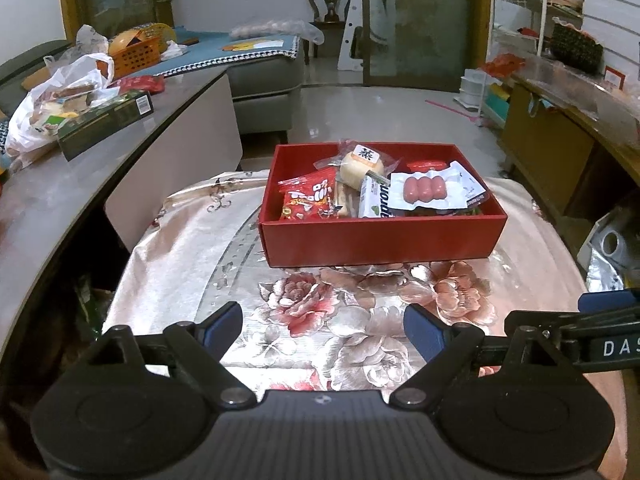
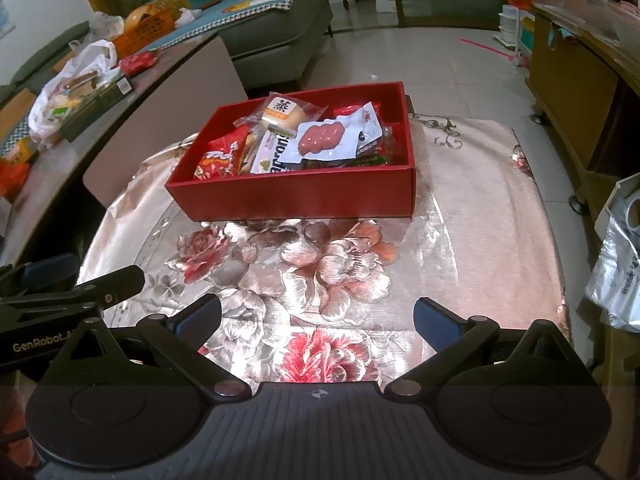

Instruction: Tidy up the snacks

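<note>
A red box [image 1: 380, 244] [image 2: 296, 196] stands on a floral tablecloth [image 1: 320, 320] [image 2: 460, 248]. Inside lie several snacks: a sausage pack [image 1: 424, 190] [image 2: 324, 138], a wrapped bun [image 1: 360, 166] [image 2: 282, 114], a red packet [image 1: 310, 198] [image 2: 222, 154] and a white pack [image 1: 374, 200] [image 2: 272, 160]. My left gripper [image 1: 323, 330] hangs open over the cloth, well short of the box, nothing between its fingers. My right gripper [image 2: 318, 320] is open too, empty, beside the left one. Each gripper's body shows at the edge of the other's view.
A grey counter [image 1: 100, 168] [image 2: 132, 92] at the left carries a white plastic bag [image 1: 52, 104] [image 2: 68, 80], a dark green carton [image 1: 108, 120] and an orange basket [image 1: 132, 54] [image 2: 146, 26]. A wooden cabinet [image 1: 560, 152] [image 2: 580, 92] and a silver bag [image 2: 618, 272] stand at the right.
</note>
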Demonstrator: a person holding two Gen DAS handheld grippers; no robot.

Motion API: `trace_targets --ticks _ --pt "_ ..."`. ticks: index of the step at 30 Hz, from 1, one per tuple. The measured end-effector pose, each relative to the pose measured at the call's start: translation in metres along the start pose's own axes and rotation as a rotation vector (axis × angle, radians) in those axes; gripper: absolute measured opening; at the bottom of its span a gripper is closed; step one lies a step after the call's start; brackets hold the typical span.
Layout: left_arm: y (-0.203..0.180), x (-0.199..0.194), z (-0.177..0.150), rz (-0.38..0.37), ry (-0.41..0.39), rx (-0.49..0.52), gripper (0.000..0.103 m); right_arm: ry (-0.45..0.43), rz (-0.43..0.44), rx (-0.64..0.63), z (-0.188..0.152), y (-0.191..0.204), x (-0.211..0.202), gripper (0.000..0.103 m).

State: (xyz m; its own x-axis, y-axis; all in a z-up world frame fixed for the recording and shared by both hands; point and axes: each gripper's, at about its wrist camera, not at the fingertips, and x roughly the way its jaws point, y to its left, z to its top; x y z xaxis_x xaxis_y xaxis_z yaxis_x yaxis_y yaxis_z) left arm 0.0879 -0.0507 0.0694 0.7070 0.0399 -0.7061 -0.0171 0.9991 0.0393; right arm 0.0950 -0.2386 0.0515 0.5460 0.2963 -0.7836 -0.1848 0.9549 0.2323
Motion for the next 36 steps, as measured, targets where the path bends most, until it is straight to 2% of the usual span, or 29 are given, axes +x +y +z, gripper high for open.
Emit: trace_targets --ticks 10,13,23,31,36 --pt "0.000 0.001 -0.001 -0.014 0.006 -0.010 0.085 0.014 0.000 -0.009 -0.001 0.000 0.003 0.103" --pt "0.001 0.000 -0.001 -0.014 -0.003 -0.015 0.092 0.024 0.005 -0.012 -0.002 0.001 0.004 0.103" --pt "0.000 -0.002 0.001 -0.001 -0.019 -0.016 0.092 0.037 0.000 -0.020 -0.003 0.002 0.006 0.103" --pt "-0.002 -0.009 -0.001 0.027 -0.108 0.005 0.092 0.040 -0.003 -0.021 -0.003 0.001 0.007 0.103" --pt "-0.001 -0.011 -0.001 0.032 -0.109 0.002 0.092 0.046 -0.005 -0.023 -0.003 0.002 0.007 0.103"
